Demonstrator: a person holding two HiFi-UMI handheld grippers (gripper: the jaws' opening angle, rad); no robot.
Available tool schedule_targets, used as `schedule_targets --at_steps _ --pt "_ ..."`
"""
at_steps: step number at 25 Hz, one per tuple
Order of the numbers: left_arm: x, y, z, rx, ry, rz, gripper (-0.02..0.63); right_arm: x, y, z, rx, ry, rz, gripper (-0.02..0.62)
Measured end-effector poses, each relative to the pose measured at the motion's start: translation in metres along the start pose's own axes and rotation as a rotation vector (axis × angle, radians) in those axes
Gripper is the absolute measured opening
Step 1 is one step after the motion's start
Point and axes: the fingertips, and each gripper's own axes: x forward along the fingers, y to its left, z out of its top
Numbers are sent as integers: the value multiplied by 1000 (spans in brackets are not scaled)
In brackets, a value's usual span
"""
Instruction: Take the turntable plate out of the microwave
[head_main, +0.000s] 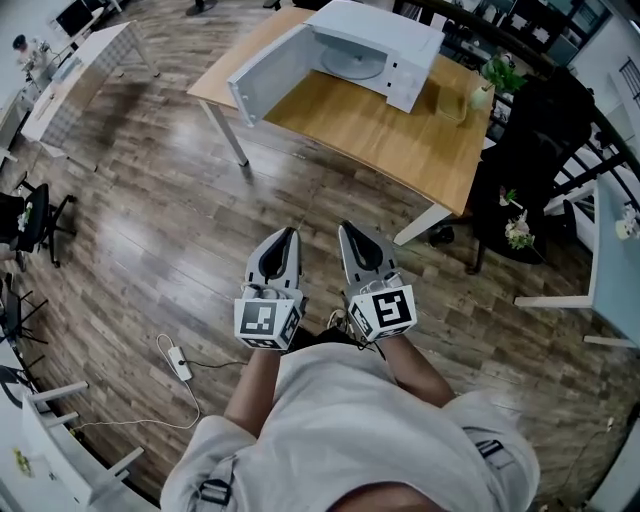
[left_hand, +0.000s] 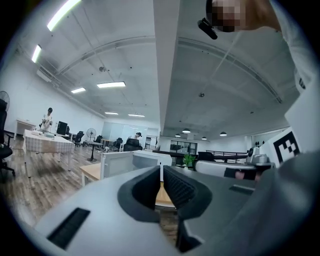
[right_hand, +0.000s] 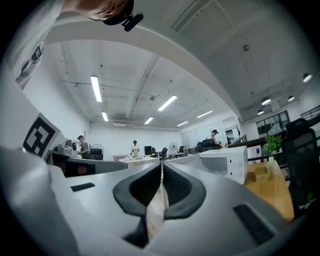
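Fingers (left_hand: 182, 187) of the left gripper (head_main: 290, 232) are pressed all but together, with only a sliver of light between the pads and nothing in it. Those of the right gripper (head_main: 346, 228) are pressed fully together, also empty. Both tools are held level, side by side in front of the person's chest, over bare wooden floor (head_main: 150, 230) and touching nothing.

The turntable plate (head_main: 352, 64) lies flat inside the white microwave (head_main: 400, 40), whose door (head_main: 268, 75) stands swung wide to the left. The oven sits at the far end of a wooden surface (head_main: 400, 140), well apart from both grippers.

By the look of it, the task is at the approach stage and the plate is not yet reached. The next move seems to call for closing in on the surface, spreading one pair of fingers, and sliding them level into the open cavity to pinch the plate's near rim.
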Motion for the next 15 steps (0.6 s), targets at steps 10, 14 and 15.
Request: schedule_targets --at_steps 10,14,15 --pt "28 14 -15 -2 60 -21 60 21 -18 -25 68 44 -23 54" --pt "55 33 -20 -2 69 -61 60 47 -28 -36 51 65 -62 55" --pt "63 39 -20 0 70 -75 60 55 -30 -38 45 68 -75 55"
